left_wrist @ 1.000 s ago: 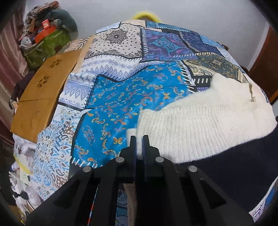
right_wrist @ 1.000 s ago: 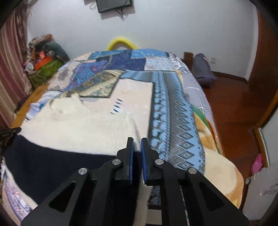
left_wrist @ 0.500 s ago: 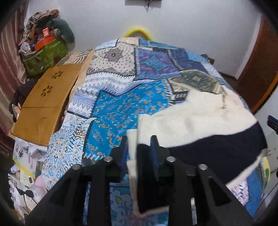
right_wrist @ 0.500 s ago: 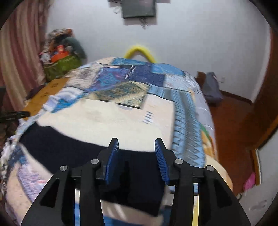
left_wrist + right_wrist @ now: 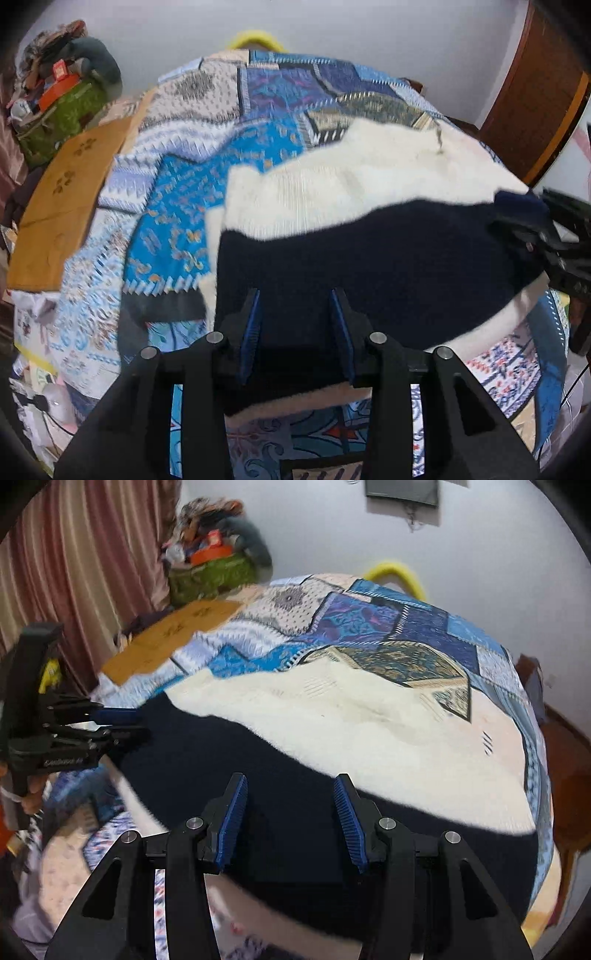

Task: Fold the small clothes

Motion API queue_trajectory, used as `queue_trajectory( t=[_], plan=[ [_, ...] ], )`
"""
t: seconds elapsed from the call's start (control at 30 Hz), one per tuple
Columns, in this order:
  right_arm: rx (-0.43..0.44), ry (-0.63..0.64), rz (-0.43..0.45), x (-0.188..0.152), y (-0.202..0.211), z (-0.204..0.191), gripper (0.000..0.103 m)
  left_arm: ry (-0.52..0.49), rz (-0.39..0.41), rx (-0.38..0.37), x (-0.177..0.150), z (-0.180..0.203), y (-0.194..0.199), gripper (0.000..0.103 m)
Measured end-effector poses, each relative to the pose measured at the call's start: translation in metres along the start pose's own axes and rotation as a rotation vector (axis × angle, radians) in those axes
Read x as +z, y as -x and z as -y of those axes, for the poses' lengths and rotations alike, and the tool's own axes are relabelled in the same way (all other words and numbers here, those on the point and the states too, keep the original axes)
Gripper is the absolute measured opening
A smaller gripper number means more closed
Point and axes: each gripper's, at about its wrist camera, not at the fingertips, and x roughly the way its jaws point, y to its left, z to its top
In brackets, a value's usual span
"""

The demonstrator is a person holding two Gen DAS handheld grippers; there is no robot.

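A cream sweater (image 5: pixel 354 184) with a broad navy band (image 5: pixel 369 258) lies spread on the patchwork bedspread (image 5: pixel 207 199). My left gripper (image 5: pixel 295 306) hovers over the band's near left part. Its jaws are opening, and nothing is pinched between the blue pads. In the right wrist view the same sweater (image 5: pixel 351 716) fills the middle. My right gripper (image 5: pixel 291 786) hangs above the navy band (image 5: pixel 240 768), its jaws also opening with only cloth lying beneath them. Each gripper shows in the other's view: the left gripper (image 5: pixel 127 724) at the band's left end, the right gripper (image 5: pixel 517 229) at its right end.
A brown wooden board (image 5: pixel 62 206) lies along the bed's left side, with a green bag of clutter (image 5: pixel 59 114) behind it. Striped curtains (image 5: pixel 74 572) hang at the left. A wooden door (image 5: pixel 546 92) and bare floor (image 5: pixel 565 738) lie to the right.
Both grippers were shut on the sweater's edges and now stand open, drawn back from it. The sweater has dropped flat. The right wrist view has swung left.
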Motion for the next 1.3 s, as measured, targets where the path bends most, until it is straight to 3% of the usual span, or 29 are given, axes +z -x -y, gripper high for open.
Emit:
queue_trajectory(
  t=[0.23,0.37,0.4,0.43,0.47,0.5,0.7,0.9,0.97,1.07,1.23,1.3],
  plan=[
    [-0.091,-0.04,-0.05,0.017,-0.03,0.031,0.048,0.01,0.03,-0.002,-0.008,-0.002,-0.01,0.04],
    [-0.046,-0.111,-0.09,0.013,-0.045,0.046,0.048,0.016,0.043,0.0,-0.006,-0.003,-0.011,0.04],
    [-0.032,-0.129,-0.082,0.011,-0.046,0.049,0.04,0.018,0.046,0.002,-0.005,-0.004,-0.01,0.04],
    [-0.026,-0.136,-0.077,0.01,-0.045,0.049,0.022,0.023,0.051,0.006,-0.004,-0.005,-0.008,0.04],
    [-0.024,-0.144,-0.073,0.01,-0.045,0.05,0.011,0.027,0.058,0.012,-0.002,-0.006,-0.006,0.04],
    [-0.023,-0.146,-0.076,0.01,-0.045,0.049,0.007,0.031,0.065,0.02,-0.001,-0.008,-0.004,0.04],
    [-0.051,-0.067,-0.058,0.015,-0.039,0.043,0.004,0.02,0.056,0.046,0.001,-0.011,-0.006,0.04],
    [-0.138,-0.093,-0.012,0.029,-0.031,0.06,0.001,-0.001,0.045,0.07,0.0,-0.008,-0.01,0.04],
    [-0.11,-0.102,-0.039,0.03,-0.03,0.06,0.001,0.011,0.051,0.06,0.003,-0.008,-0.005,0.04],
    [-0.022,-0.15,-0.03,0.025,-0.016,0.056,0.004,0.016,0.075,0.048,0.008,-0.006,0.005,0.04],
    [0.087,-0.136,-0.037,0.009,-0.001,0.031,0.047,-0.012,0.081,0.021,0.011,0.009,0.008,0.045],
    [0.083,-0.094,-0.058,-0.002,-0.001,0.02,0.048,-0.025,0.06,0.022,0.009,0.014,0.001,0.047]
  ],
)
